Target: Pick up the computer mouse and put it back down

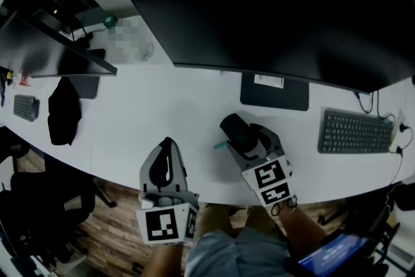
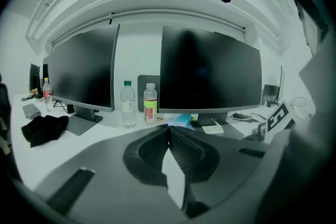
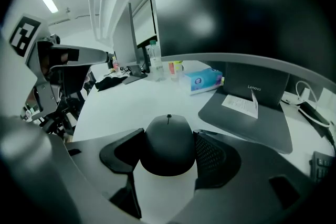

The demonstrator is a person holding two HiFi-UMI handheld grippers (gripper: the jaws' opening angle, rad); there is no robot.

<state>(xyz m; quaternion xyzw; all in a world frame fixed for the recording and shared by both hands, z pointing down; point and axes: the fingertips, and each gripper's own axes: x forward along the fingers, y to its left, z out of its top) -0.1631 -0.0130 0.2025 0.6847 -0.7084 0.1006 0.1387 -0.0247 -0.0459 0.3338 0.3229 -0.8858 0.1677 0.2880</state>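
Ok so the computer mouse (image 3: 169,147) is clamped in the right gripper (image 1: 243,133), with a pad pressed on each side, low over the white desk (image 1: 168,113). Whether its base is already touching can't be told. The left gripper (image 2: 169,136) is closed on nothing and parked near the desk edge, well out of the way.

For a clean put-down, I'd say the mouse should be kept level and eased down until it's flat on the desk. The jaws should only be spread once its weight is taken, otherwise it gets dropped or flicked sideways. The monitor base (image 1: 274,91) just beyond should be avoided.
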